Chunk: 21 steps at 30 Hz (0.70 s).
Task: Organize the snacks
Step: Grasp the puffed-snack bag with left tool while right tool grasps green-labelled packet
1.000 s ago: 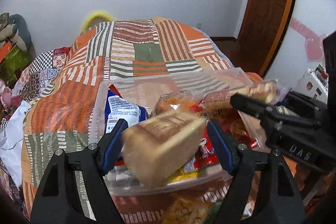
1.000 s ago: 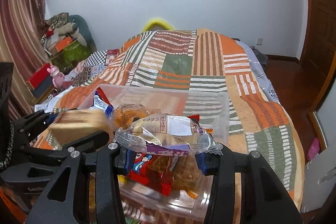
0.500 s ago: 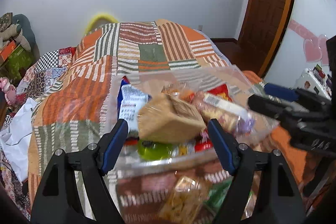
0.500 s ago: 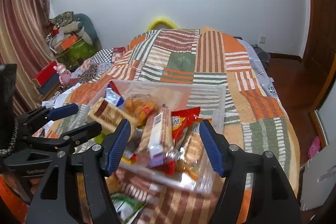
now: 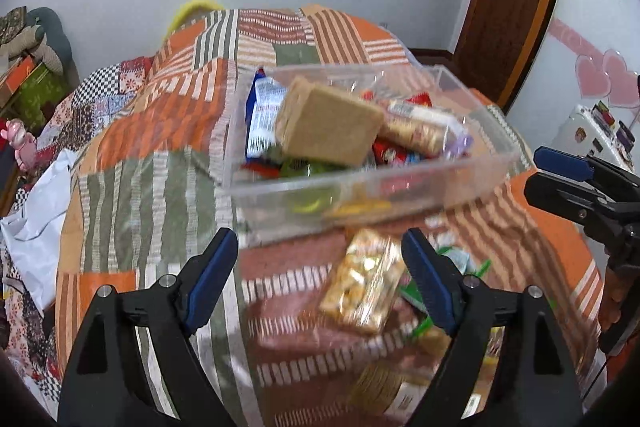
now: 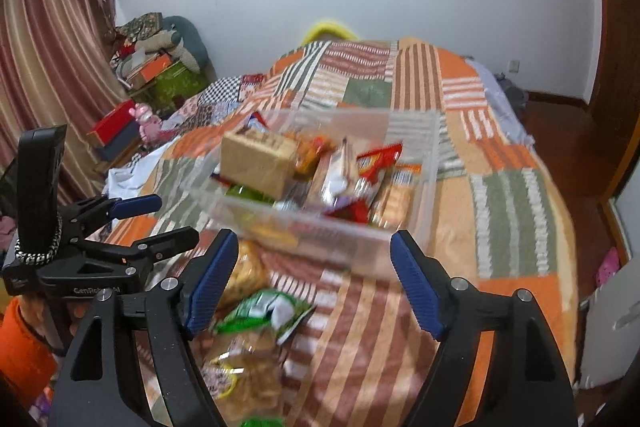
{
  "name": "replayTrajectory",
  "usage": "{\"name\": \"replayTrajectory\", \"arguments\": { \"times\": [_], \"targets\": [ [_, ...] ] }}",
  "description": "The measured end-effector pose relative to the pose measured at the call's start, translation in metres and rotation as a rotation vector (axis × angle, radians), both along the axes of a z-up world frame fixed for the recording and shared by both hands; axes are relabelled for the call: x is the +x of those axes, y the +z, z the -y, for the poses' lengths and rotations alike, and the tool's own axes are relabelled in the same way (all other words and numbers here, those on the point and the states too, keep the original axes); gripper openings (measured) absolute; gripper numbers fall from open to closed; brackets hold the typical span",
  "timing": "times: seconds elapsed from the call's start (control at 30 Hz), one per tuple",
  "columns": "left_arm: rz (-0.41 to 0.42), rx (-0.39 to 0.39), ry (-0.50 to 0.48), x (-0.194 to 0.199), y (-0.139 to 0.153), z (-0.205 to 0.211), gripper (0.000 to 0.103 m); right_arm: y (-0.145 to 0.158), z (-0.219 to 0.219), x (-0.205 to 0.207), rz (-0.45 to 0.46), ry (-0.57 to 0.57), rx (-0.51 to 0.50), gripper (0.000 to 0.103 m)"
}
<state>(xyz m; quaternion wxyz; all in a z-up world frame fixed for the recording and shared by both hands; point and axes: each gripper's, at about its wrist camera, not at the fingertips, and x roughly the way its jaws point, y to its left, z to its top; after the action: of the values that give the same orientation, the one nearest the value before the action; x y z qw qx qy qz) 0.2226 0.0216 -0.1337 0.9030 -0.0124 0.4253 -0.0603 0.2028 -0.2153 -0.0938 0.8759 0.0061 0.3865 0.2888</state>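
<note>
Left hand-held gripper (image 5: 320,279): we have it released, its jaws having just been opening, nothing pressed between the pads; the gold cracker packet (image 5: 366,283) lies on the bed between them, untouched.
Right hand-held gripper (image 6: 314,283): also released, jaws just opened wider, empty; the green packet (image 6: 266,311) sits below and between them.
Snacks stowed: the tan wrapped block (image 5: 328,127) and the long clear-wrapped packet (image 5: 424,131) rest on top of the heap in the clear plastic bin (image 5: 400,187) on the patchwork quilt (image 5: 132,131).
Snacks left: several packets are loose on the quilt near us, in front of the bin.
Risk, heap: we judge the tan block perched high and tilted; another packet dropped on it could slide it over the rim.
Risk, bin: the soft bed gives, so a push on the wall could tip or shift it.
Risk, grasp: crinkly wrappers may slip or crush if we clamp at an edge.
Risk, crowding: both grippers work close together and could collide over the same packets.
</note>
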Motion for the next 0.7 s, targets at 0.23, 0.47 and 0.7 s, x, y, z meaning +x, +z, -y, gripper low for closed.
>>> {"name": "replayTrajectory", "arguments": {
  "times": [0.23, 0.47, 0.7],
  "targets": [
    [-0.038, 0.016, -0.005, -0.018, -0.022, -0.004, 0.084, -0.034, -0.026, 0.001, -0.096, 0.061, -0.045, 0.076],
    [-0.052, 0.029, -0.01, -0.027, -0.033, -0.009, 0.084, -0.053, -0.053, 0.002, -0.163, 0.125, -0.095, 0.076],
    [-0.068, -0.021, -0.005, -0.024, -0.037, -0.013, 0.084, -0.063, -0.043, 0.007, -0.198, 0.108, -0.094, 0.07]
  ]
}}
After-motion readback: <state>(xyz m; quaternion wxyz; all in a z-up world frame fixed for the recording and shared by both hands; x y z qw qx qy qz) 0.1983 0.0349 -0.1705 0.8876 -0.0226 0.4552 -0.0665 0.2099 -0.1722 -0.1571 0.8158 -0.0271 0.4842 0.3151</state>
